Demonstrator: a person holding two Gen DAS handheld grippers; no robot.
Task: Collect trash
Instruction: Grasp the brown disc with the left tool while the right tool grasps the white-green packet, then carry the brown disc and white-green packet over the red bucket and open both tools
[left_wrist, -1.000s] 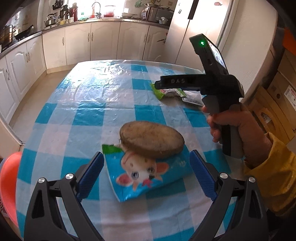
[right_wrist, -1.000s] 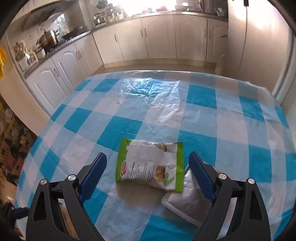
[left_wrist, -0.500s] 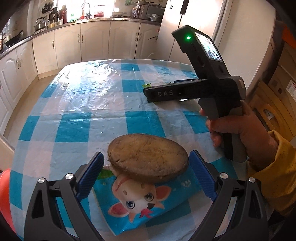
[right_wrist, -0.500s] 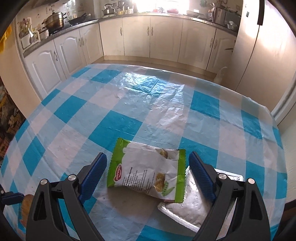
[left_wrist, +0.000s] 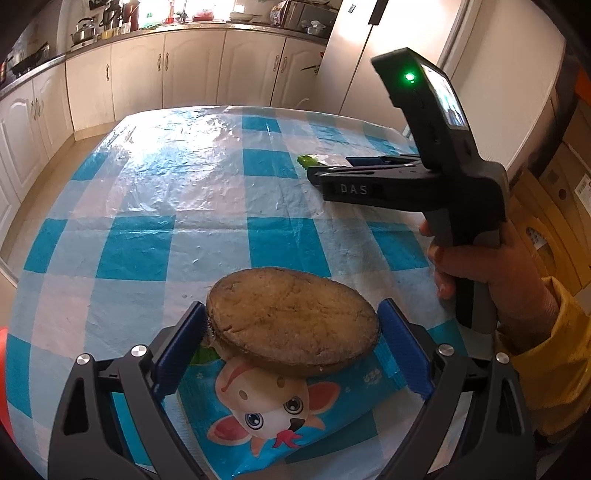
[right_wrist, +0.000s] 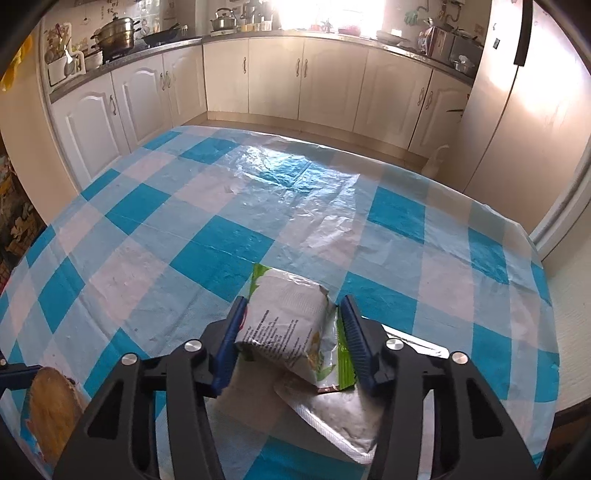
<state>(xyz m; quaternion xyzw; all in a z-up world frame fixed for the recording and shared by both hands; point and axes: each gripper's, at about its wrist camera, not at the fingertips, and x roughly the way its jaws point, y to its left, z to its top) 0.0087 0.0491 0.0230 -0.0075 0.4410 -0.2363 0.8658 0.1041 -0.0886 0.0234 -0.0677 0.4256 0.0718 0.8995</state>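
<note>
Step in hand: both grippers are taking hold of trash on the checked tablecloth (right_wrist: 258, 206).
Right gripper (right_wrist: 291, 341): its jaws have just been closing and now pinch the green-and-white wrapper (right_wrist: 284, 321), which buckles upward between the pads.
Silver pouch (right_wrist: 340, 417): flat on the cloth, just below and right of the right gripper's jaws, partly under the wrapper.
Left gripper (left_wrist: 291, 350): jaws wide, straddling the brown flat bread (left_wrist: 291, 317); the left pad looks to be touching its edge, the right pad just beside it.
Blue cartoon packet (left_wrist: 273, 410): under the bread, between the left gripper's arms.
Next move: probably lift the wrapper clear without dragging the pouch; the left gripper must close fully before lifting.
</note>
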